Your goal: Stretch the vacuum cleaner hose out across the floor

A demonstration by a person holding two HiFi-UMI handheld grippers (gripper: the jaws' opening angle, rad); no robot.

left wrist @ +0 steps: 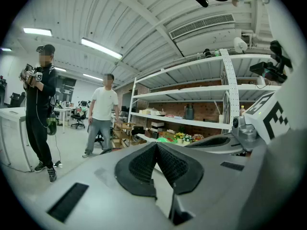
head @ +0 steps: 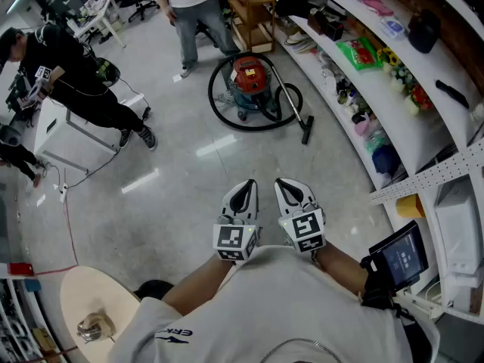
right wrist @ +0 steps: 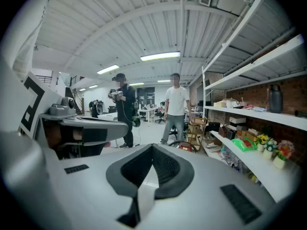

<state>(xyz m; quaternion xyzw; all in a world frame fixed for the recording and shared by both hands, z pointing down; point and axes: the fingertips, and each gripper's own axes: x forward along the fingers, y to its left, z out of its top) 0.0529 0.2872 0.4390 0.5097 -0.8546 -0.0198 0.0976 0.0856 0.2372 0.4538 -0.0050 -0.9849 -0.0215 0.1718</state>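
Red vacuum [head: 250, 79] sits ahead, its hose [head: 227, 110] coiled around it. Left gripper [head: 242, 195] and right gripper [head: 294, 192] are closed, empty.

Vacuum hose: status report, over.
Left gripper and right gripper both shut, empty, side by side. Hose coiled around vacuum cleaner, untouched, well ahead across the floor. Person standing just beyond it.

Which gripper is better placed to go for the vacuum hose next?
Right, marginally. The left gripper and right gripper are both shut, empty, far from the vacuum, but its wand lies ahead of the right one.
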